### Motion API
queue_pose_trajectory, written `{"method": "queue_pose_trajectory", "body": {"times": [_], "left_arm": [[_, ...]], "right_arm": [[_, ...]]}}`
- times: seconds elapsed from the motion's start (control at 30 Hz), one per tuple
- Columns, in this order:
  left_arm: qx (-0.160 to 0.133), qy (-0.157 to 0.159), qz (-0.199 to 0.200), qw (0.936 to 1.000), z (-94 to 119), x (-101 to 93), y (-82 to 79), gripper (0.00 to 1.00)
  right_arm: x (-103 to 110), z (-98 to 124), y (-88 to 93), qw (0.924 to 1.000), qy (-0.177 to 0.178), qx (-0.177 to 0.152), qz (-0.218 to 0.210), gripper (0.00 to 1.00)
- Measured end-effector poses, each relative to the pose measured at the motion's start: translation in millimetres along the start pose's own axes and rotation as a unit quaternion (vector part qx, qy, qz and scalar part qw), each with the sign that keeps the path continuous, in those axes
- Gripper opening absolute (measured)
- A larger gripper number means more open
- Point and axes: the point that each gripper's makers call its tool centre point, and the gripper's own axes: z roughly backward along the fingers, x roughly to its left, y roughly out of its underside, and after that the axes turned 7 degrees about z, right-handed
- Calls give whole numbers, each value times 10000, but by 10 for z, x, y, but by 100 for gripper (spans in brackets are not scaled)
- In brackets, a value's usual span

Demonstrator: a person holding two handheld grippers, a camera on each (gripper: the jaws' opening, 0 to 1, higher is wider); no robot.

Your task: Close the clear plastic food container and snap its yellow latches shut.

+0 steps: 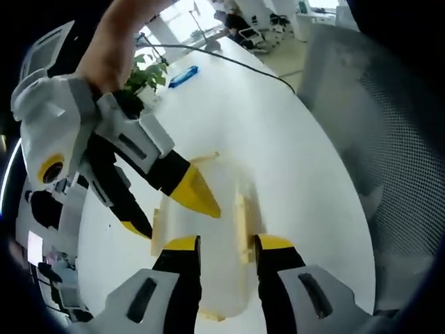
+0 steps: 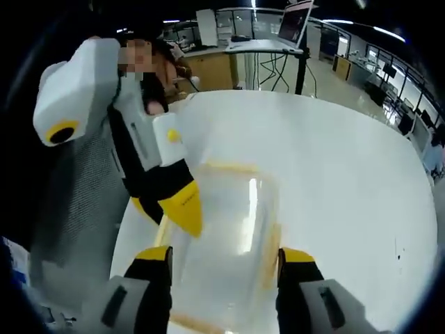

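Note:
The clear plastic container [image 1: 226, 182] lies on the white table [image 1: 299, 160] with its lid down, and a yellow latch [image 1: 241, 226] runs along its side. My left gripper [image 1: 228, 243] is open, its jaws standing over the near end of the container. My right gripper [image 1: 167, 209] reaches in from the left, open, one yellow fingertip on the lid. In the right gripper view the container [image 2: 233, 229] sits between the open jaws of my right gripper [image 2: 226, 255]. There my left gripper [image 2: 163, 209] touches the container's left rim.
A potted plant [image 1: 146, 73], a blue object [image 1: 183, 76] and a black cable [image 1: 229, 59] lie at the table's far end. A grey mesh chair [image 1: 389, 139] stands beside the table, also in the right gripper view [image 2: 76, 202]. Office desks [image 2: 271, 45] stand behind.

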Motion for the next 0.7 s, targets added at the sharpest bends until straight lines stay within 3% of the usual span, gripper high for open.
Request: {"method": "queue_pose_trajectory", "body": {"times": [0.5,0.7], "left_arm": [[40,-411,-122,9991,-79,29,20,32],[-53,-380,-31,9993,-76,44,32,31]], "right_arm": [[4,-56,38,9982,-489,217,-279,60],[13,-67,30,9974,-599,264,-297,59]]}}
